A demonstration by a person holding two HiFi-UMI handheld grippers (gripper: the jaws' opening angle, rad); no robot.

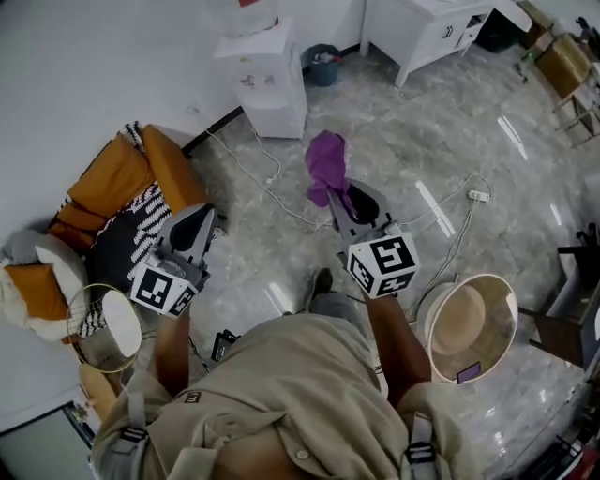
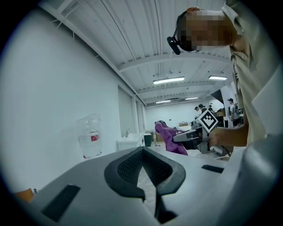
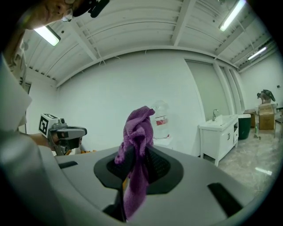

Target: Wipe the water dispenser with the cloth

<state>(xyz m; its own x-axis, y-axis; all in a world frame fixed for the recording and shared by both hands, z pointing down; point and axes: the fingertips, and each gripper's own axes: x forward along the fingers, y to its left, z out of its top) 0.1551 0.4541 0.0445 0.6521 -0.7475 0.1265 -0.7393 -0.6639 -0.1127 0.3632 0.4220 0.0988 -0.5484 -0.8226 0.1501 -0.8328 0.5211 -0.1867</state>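
Observation:
The white water dispenser (image 1: pixel 267 75) stands against the far wall with a clear bottle on top, also seen in the left gripper view (image 2: pixel 89 137) and the right gripper view (image 3: pixel 161 119). My right gripper (image 1: pixel 349 199) is held at mid-height over the floor, shut on a purple cloth (image 1: pixel 327 169). The cloth (image 3: pixel 138 132) sticks up above the jaws and hangs down between them, well short of the dispenser. My left gripper (image 1: pixel 199 223) is held to the left, its jaws (image 2: pixel 142 152) together with nothing between them. The cloth (image 2: pixel 167 137) shows in that view too.
An orange-cushioned seat (image 1: pixel 122 178) with a striped pillow lies at the left. White cables (image 1: pixel 272 187) run over the marble floor. A bin (image 1: pixel 323 64) and a white cabinet (image 1: pixel 422 28) stand beside the dispenser. A round beige stool (image 1: pixel 473 323) is at my right.

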